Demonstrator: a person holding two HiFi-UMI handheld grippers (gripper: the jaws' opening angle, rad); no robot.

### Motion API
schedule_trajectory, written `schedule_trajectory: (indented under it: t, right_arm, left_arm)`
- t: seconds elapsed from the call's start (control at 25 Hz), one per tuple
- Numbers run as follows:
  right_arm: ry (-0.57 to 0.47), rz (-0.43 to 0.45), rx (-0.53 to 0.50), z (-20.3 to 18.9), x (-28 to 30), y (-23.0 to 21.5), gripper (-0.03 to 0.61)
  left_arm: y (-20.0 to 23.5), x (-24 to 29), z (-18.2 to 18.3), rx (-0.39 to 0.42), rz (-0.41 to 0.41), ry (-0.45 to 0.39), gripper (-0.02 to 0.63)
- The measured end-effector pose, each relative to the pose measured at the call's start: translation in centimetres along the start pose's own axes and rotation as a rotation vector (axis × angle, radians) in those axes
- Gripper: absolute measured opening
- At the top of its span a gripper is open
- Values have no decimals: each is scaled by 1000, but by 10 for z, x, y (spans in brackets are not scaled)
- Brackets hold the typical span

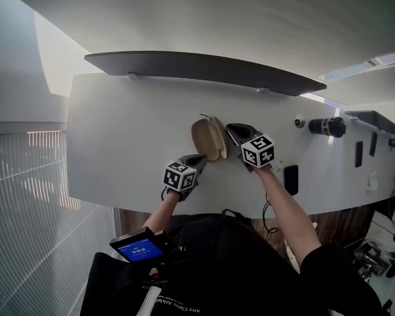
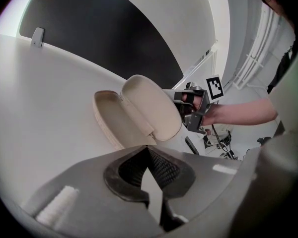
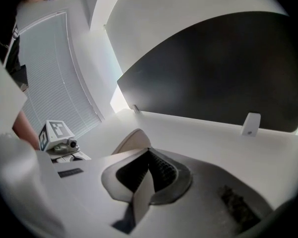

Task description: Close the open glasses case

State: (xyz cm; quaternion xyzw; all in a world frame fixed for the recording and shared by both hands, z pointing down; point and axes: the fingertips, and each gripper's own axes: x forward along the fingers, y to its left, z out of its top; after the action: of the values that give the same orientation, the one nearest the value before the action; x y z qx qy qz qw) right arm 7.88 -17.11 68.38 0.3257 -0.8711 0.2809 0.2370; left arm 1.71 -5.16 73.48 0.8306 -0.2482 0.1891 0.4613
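A: What is nearest to the camera?

B: A person in dark clothes, and at the lower left a small device point(image 1: 139, 249) with a blue screen. From there two bare forearms go out over a white surface point(image 1: 118, 143).

A: And the claws?

B: The left claw point(image 1: 199, 160) is low over the surface, with its marker cube point(image 1: 179, 176) toward the person. In the left gripper view the two ribbed pads point(image 2: 160, 168) meet at the tip and nothing is between them. It is clenched on nothing. The right claw point(image 1: 232, 131) is a little further away and to the right. Its pads come together at the tip in the same way, and it also holds nothing.

A: Where is the glasses case?

B: The beige glasses case point(image 1: 209, 138) sits on the surface between the two claws, just past the tip of the left one. It is open. The base point(image 2: 111, 120) lies flat, and the lid point(image 2: 151, 108) stands tilted up from the hinge, about halfway. The tip of the right claw is just beside the outer side of the lid. I cannot tell if it touches. In the right gripper view only the rounded top of the lid shows above the tip.

A: What is behind?

B: To the right lies a flat black thing point(image 1: 291, 179), and further away a black cylinder point(image 1: 327, 126), both well apart from the case. At the far edge of the surface stands a long dark panel point(image 1: 204, 66), with a small white clip point(image 3: 251, 123) at its foot. At the left is a window blind point(image 3: 59, 68).
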Motion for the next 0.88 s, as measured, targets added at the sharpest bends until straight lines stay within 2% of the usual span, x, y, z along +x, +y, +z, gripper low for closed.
schedule_trajectory:
  t: [0.44, 0.88]
  right_arm:
    - [18, 86, -18, -3, 5, 36, 6]
    - [46, 160, -97, 0, 16, 71, 6]
  left_arm:
    - [0, -1, -2, -12, -7, -16, 5]
    - [3, -4, -5, -43, -5, -16, 6]
